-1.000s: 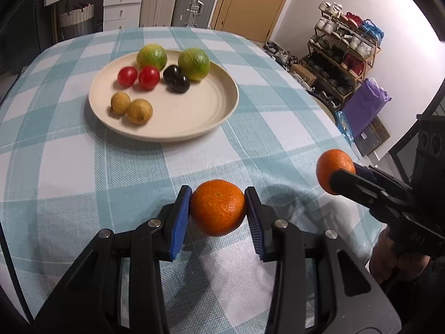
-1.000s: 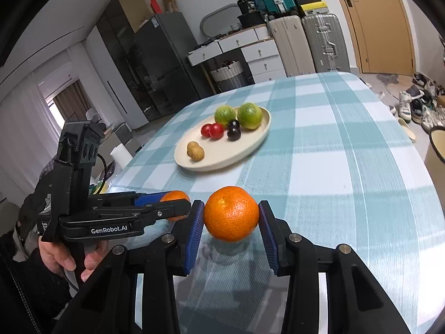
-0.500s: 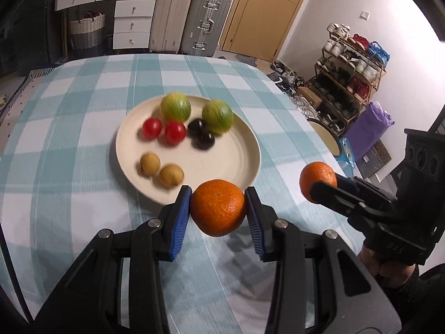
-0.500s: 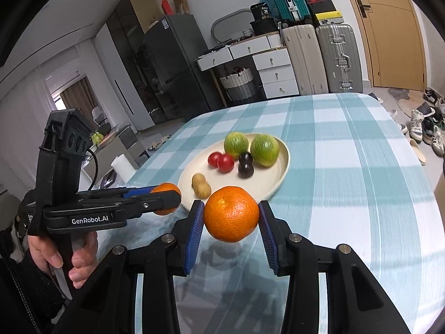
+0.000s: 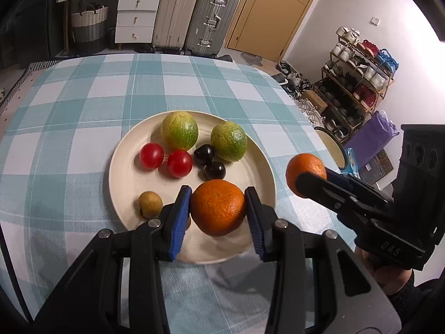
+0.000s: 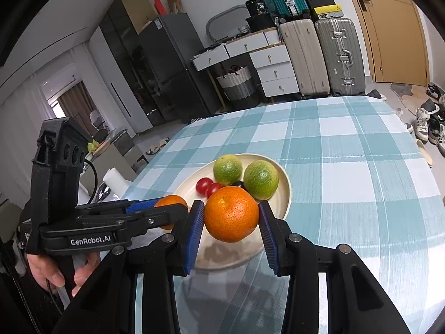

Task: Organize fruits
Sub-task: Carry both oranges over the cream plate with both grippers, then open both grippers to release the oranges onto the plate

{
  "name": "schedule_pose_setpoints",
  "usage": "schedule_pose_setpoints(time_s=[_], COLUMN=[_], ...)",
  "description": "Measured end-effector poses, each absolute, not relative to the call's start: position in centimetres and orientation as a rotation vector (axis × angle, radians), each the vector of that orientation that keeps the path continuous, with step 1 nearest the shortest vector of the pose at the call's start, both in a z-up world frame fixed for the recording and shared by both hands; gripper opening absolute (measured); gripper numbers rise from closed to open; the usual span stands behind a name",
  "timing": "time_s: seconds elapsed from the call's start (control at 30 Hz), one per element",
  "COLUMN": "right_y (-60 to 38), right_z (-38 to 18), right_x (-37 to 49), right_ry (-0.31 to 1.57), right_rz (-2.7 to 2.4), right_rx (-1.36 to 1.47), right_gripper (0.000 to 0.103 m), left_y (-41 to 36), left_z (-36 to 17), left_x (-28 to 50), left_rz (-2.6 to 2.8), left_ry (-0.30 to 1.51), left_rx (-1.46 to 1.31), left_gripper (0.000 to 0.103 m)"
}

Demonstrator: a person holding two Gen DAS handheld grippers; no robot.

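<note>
My left gripper (image 5: 218, 208) is shut on an orange (image 5: 217, 206) and holds it above the near part of a cream plate (image 5: 261, 164). My right gripper (image 6: 230, 217) is shut on a second orange (image 6: 231, 213), held above the plate's (image 6: 286, 192) near rim. The plate holds two green citrus fruits (image 5: 179, 130) (image 5: 229, 141), two red tomatoes (image 5: 151, 156), two dark plums (image 5: 204, 153) and small brown fruits (image 5: 150, 204). The right gripper (image 5: 308, 179) shows at right in the left wrist view; the left gripper (image 6: 167, 208) shows at left in the right wrist view.
The plate lies on a table with a teal and white checked cloth (image 5: 83, 105). Suitcases (image 5: 214, 19) and white drawers (image 5: 133, 14) stand beyond the far edge. A shoe rack (image 5: 358, 83) and a purple bag (image 5: 370, 136) are off the right side.
Both grippers have moved forward with their oranges, from over bare cloth to over the near part of the plate. Both stay shut on their fruit.
</note>
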State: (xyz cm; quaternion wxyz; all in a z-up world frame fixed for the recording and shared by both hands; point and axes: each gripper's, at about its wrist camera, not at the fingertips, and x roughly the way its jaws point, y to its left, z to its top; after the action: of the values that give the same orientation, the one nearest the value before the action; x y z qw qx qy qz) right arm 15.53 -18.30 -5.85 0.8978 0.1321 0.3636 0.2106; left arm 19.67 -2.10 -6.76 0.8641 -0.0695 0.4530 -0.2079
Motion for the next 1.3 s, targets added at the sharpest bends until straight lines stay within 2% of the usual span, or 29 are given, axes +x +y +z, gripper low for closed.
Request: schedule_pose_setpoints(time_s=[0.67,0.7,0.73,0.77,0.83,0.87,0.9,1.1,1.3], right_y=[-17.8,-17.8,-17.8,-17.9,-18.1,-18.2,-18.5,-19.8,-20.2], right_z=[-9.2,-9.4,-9.4,-9.2,-8.5,-8.2,-7.9,-6.1,-3.8], right_x=[19.8,19.9,19.9,19.7,19.1,18.9,18.6,17.0,14.8], right_ry=[0.823,0.831,0.830,0.812,0.760,0.741,0.726,0.676,0.597], right_rz=[0.414,0.408,0.399,0.395,0.399,0.392,0.382,0.355,0.327], right_rx=[0.294,0.296,0.299,0.303,0.300,0.300,0.305,0.335,0.329], right_gripper=[0.041,0.043,0.054,0.060,0.064,0.070,0.072,0.073,0.082], left_y=[-3.1,-3.1,-3.0,-3.0,-2.8,-2.6,-2.4,-1.4,0.0], left_z=[-9.3,-9.1,-9.0,-8.8,-8.4,-8.1,-7.9,-6.1,-3.8], left_x=[23.2,23.2,23.2,23.1,22.9,22.7,22.5,20.8,18.3], left_rz=[-0.453,-0.452,-0.450,-0.444,-0.430,-0.430,-0.432,-0.419,-0.362], left_ry=[0.995,0.989,0.983,0.976,0.956,0.948,0.944,0.887,0.815], left_rx=[-0.142,-0.148,-0.149,-0.144,-0.136,-0.138,-0.142,-0.141,-0.123], left_gripper=[0.036,0.037,0.042,0.045,0.058,0.062,0.064,0.064,0.066])
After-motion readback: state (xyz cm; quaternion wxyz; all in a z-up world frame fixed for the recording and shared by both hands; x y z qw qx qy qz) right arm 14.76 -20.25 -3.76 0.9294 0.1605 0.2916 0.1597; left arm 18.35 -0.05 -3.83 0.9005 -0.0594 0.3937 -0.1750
